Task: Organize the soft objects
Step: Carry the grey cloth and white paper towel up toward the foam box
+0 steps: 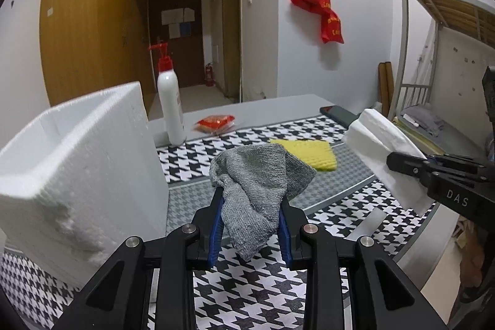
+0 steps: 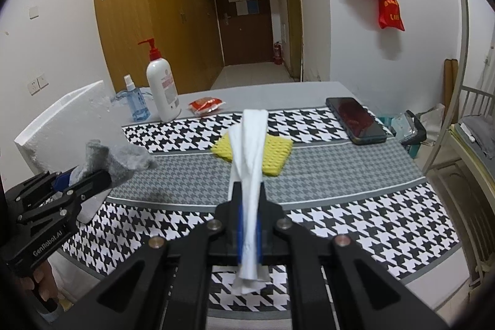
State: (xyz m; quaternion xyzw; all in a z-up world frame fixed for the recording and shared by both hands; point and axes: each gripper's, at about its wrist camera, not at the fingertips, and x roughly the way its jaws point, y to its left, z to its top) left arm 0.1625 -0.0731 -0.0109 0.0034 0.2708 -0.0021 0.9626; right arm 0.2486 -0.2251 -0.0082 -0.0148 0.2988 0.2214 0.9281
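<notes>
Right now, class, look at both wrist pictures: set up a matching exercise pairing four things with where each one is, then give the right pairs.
Things:
1. grey cloth
2. white tissue
3. yellow sponge cloth
4. phone

Places:
A. lying flat mid-table on the houndstooth mat
B. clamped in the left gripper
C. lying at the mat's far right edge
D. clamped in the right gripper

Pairs: 1-B, 2-D, 3-A, 4-C

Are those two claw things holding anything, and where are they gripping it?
Left gripper pinches the grey cloth near its bunched middle; right gripper clamps the white tissue mid-length.
</notes>
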